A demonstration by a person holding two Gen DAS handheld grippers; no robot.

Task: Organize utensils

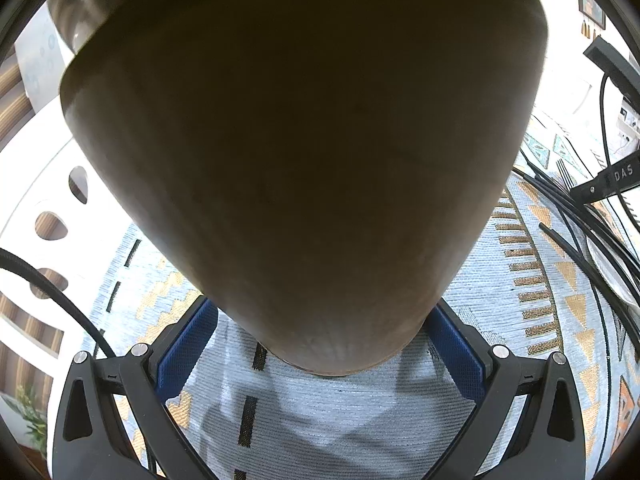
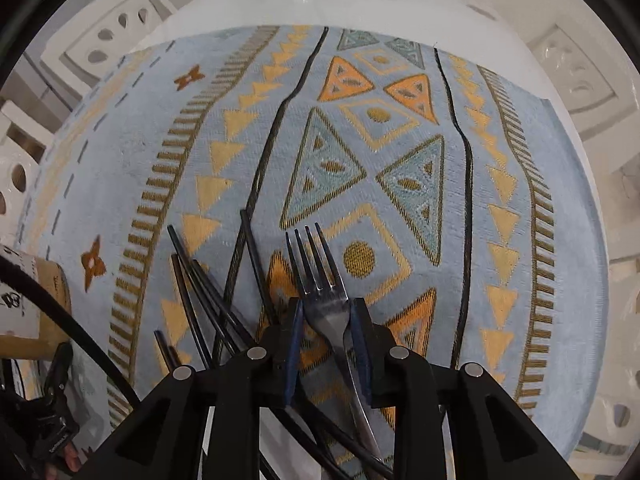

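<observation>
— Over the patterned cloth (image 2: 400, 160), what has my right gripper (image 2: 326, 316) got?
— A fork (image 2: 320, 280), pinched between nearly closed jaws, beside black chopsticks (image 2: 200, 280).
— My left gripper (image 1: 320, 344)?
— Clamped wide around a wooden holder (image 1: 300, 140).

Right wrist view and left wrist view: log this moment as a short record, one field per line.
right gripper: shut on the fork, pads at its neck
fork: metal, tines pointing away from the camera, above the cloth
chopsticks: black, several, loose on the cloth left of the fork
cloth: light blue, orange and teal triangle pattern, on a white table
left gripper: closed on a brown container
brown container: fills most of the left wrist view; contents not visible
</observation>
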